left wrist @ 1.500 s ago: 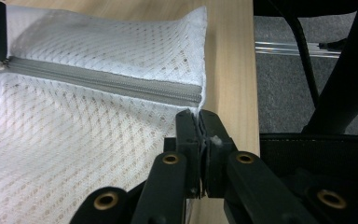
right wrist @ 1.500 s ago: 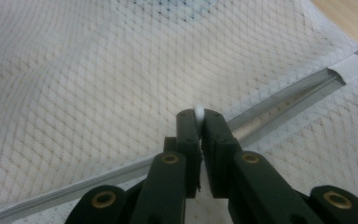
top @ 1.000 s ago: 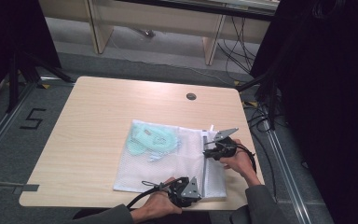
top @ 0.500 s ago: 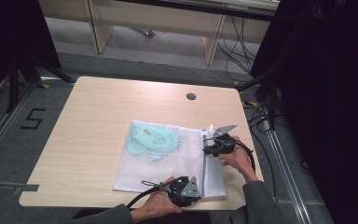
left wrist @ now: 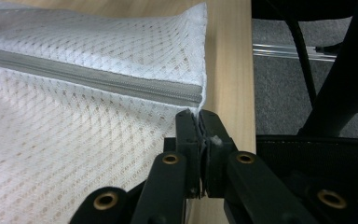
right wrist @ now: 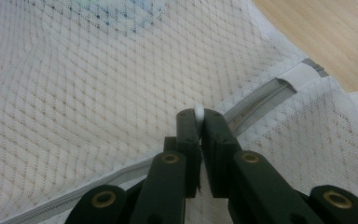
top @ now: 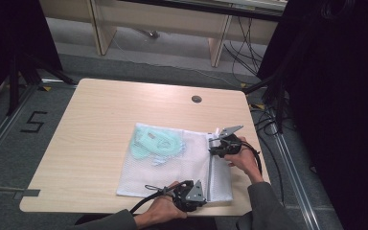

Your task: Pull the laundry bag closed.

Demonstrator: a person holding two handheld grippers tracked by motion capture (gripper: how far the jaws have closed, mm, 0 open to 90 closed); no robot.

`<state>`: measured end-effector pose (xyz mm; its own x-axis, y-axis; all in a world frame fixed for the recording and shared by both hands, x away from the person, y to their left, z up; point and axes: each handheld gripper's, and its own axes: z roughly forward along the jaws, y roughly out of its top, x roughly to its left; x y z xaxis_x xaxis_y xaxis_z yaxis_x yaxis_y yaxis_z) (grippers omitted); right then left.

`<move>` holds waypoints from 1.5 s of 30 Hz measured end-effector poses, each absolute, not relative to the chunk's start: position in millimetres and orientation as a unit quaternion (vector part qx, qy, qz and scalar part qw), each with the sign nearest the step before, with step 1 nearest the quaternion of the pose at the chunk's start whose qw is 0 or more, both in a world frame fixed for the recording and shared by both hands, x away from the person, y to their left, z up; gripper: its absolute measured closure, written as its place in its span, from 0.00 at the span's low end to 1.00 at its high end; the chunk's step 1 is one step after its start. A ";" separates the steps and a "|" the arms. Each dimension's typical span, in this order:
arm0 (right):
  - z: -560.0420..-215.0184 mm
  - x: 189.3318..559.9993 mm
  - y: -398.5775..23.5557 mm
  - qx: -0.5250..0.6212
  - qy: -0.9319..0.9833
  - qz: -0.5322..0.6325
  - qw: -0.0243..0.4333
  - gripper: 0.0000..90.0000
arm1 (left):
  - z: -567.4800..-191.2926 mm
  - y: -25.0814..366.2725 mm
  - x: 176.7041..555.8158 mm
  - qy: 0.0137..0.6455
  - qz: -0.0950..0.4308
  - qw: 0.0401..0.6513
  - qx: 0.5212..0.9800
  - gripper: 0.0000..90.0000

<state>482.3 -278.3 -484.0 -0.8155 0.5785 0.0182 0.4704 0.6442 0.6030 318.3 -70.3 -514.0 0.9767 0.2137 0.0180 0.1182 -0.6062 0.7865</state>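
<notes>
From the high view, your white mesh zip-up laundry bag (top: 172,165) lies flat near your edge of the pale wooden table (top: 105,115), a mint-green garment (top: 155,143) inside its far half. It looks light, limp and likely to slide.

In the left gripper view, your left gripper (left wrist: 199,116) is pressed together on the bag's corner hem just below the grey zipper (left wrist: 93,77).

In the right gripper view, your right gripper (right wrist: 198,114) pinches a small white zipper pull (right wrist: 198,111); hold there, pulling along the track.
</notes>
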 end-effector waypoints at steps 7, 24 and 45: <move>-482.3 486.3 -277.1 0.301 0.899 0.303 0.098 0.96 | -514.8 -70.2 318.2 0.089 0.049 0.432 0.896 0.97; -486.3 501.4 -278.8 0.316 0.894 0.299 0.105 0.96 | -515.6 -70.8 317.2 0.087 0.050 0.431 0.897 0.97; -487.3 517.5 -278.6 0.329 0.887 0.305 0.113 0.96 | -516.3 -71.1 315.9 0.089 0.043 0.430 0.897 0.97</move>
